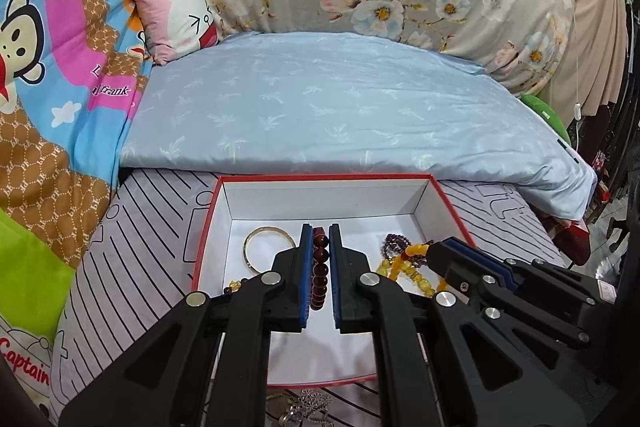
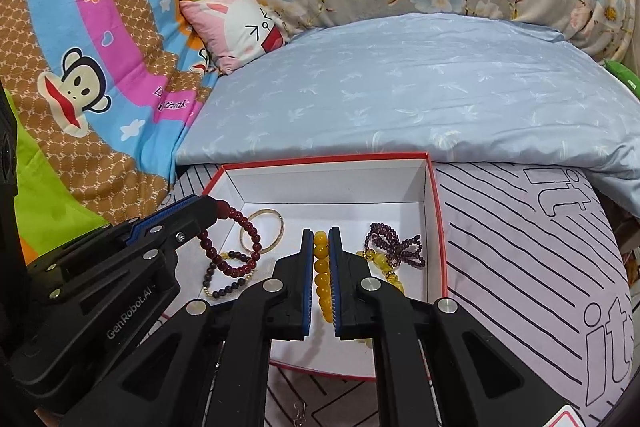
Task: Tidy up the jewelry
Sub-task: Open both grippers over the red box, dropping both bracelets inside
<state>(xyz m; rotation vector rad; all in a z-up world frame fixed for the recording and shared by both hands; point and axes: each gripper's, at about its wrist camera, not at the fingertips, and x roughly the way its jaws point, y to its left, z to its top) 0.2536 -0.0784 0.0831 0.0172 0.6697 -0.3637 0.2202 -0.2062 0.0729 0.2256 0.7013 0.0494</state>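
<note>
Jewelry lies gathered in a red-edged white box (image 1: pixel 424 199) that sits on a striped grey sheet (image 2: pixel 520 235) on the bed. The left hand-held gripper (image 1: pixel 320 267) is clamped on a dark red bead bracelet (image 1: pixel 320 267), which hangs between its blue pads above the box floor; in the right wrist view that bracelet (image 2: pixel 240 247) loops down toward the left part of the box. The right hand-held gripper (image 2: pixel 320 267) is clamped on a yellow bead bracelet (image 2: pixel 321 275), held over the middle of the box. On the box floor, a thin gold bangle (image 1: pixel 266 247) lies toward the left wall, a dark purple bead string (image 2: pixel 396 247) lies toward the right wall, and a clear yellow bead strand (image 2: pixel 380 263) lies just beside the purple one. A small dark bead bracelet (image 2: pixel 224 287) rests in the box's near left part. Behind the box, a pale blue quilt (image 1: pixel 340 107) touches its far rim. A silver ornament (image 1: pixel 312 403) lies on the sheet just outside the box's near edge.
</note>
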